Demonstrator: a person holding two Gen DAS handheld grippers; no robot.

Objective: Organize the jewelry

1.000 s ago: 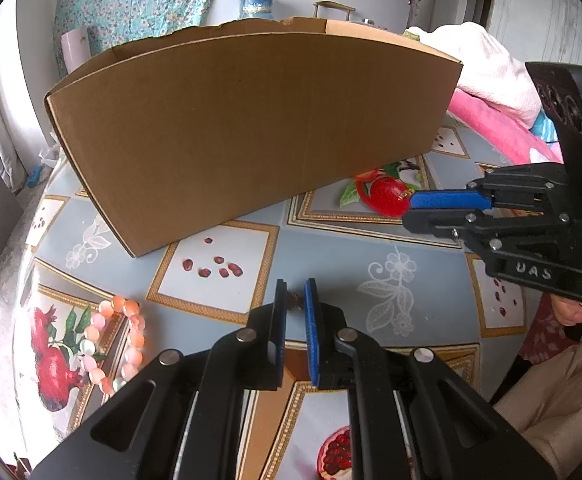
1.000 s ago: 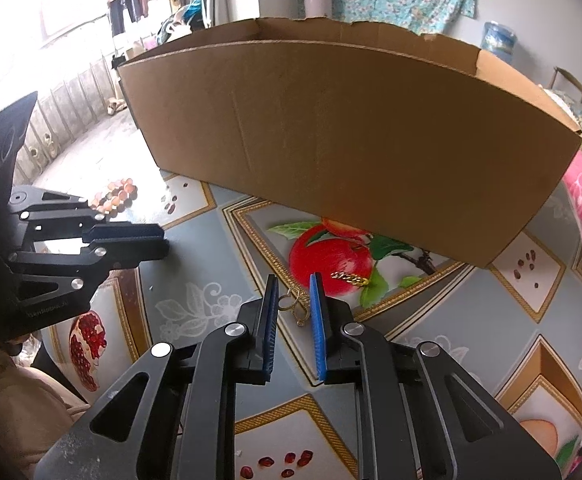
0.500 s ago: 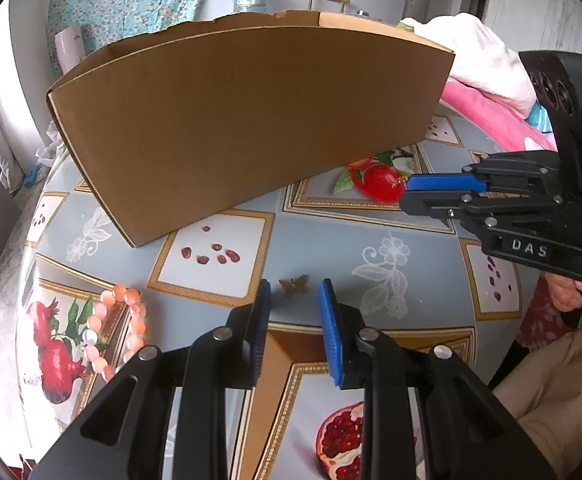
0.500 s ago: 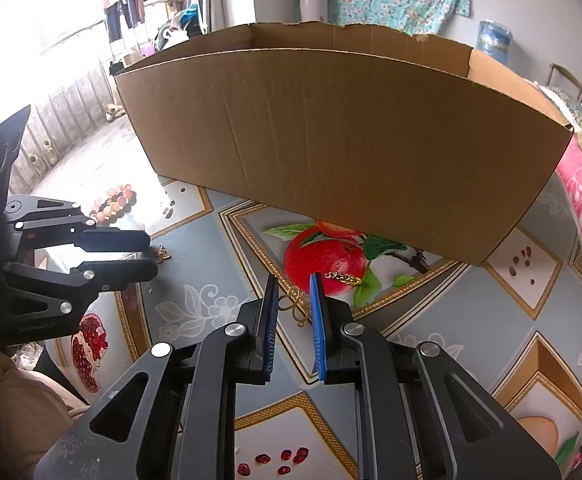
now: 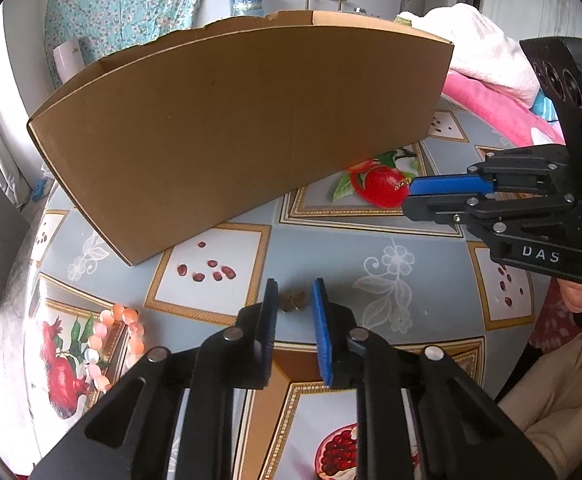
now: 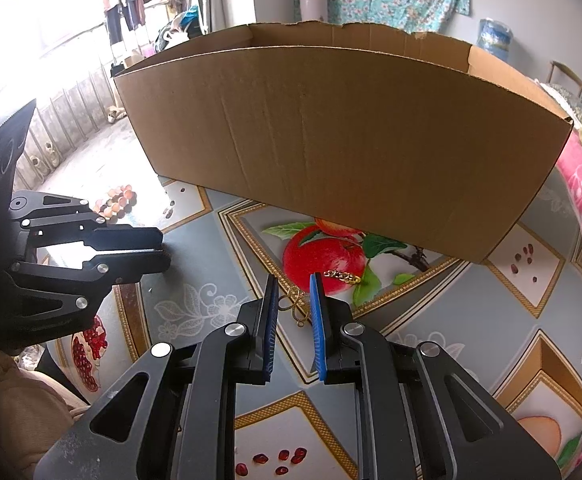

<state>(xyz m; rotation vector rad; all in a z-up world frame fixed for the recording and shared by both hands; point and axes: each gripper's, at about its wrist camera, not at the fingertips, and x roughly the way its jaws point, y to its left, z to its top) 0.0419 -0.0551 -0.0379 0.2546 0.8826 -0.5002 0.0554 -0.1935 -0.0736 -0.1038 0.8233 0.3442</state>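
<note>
- A bench (image 5: 371, 240) with a patterned cloth of fruit pictures and grey tiles carries everything here.
- A large open cardboard box (image 5: 231, 132) stands on the far part of the bench, its long wall facing both cameras.
- The right gripper (image 6: 293, 292) points down at the bench near a printed red apple; its fingers (image 6: 317, 320) stand narrowly apart, with a gold looped ornament (image 6: 295, 306) lying between their tips. I cannot tell whether the pads press on it.
- The left gripper (image 5: 295, 300) points down at the bench in front of the box; its fingers (image 5: 323, 320) have just been closing and stand narrowly apart, with a small bronze butterfly piece (image 5: 293, 301) on the bench between the tips, the left pad just beside it and a gap on the right.
- A bracelet of pink and white beads (image 5: 111, 340) lies on the bench to the left, well apart from both grippers.
- A short gold chain (image 6: 341, 276) lies on the printed apple, just beyond the right gripper's tips.
</note>
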